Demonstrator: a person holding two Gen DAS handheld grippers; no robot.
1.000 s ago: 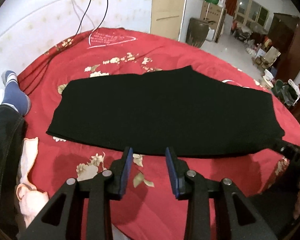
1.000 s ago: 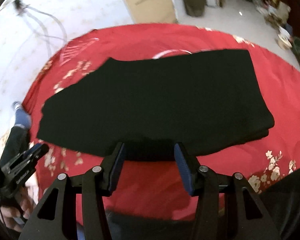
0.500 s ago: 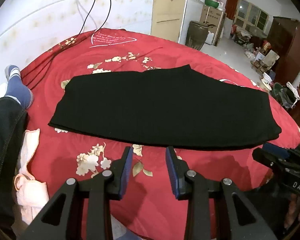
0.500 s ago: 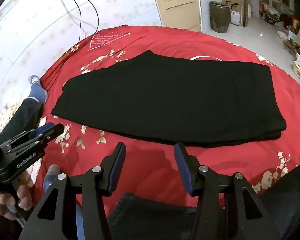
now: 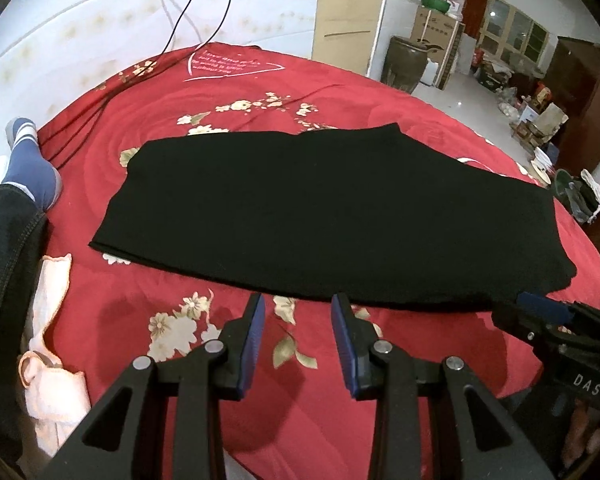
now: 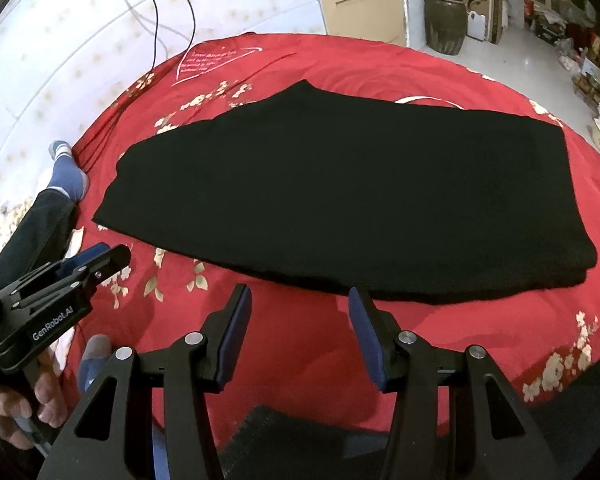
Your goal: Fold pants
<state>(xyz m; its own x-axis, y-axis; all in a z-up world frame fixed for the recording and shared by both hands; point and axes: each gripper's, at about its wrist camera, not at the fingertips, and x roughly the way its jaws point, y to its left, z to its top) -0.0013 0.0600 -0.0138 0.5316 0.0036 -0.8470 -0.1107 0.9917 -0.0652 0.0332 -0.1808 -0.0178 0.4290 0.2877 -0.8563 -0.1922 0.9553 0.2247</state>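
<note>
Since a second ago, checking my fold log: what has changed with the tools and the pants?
Both tools backed off the near edge of the black pants: the left tool and right tool now hang open over bare red bedspread. Nothing gripped or released. The pants stayed flat, same fold.

pants (image 5: 332, 216): flat on the bed (image 5: 228, 104), lengthwise left to right, near the middle
left hand-held gripper (image 5: 298, 340): over the bed just before the pants' near edge, apart from it
right hand-held gripper (image 6: 300, 328): before the near edge too, to the right of the left one
cables (image 5: 196, 12): down the wall behind the bed onto its far left part
sock foot (image 5: 28, 168): at the bed's left edge
jar (image 5: 406, 64): on the floor beyond the bed's far right
</note>
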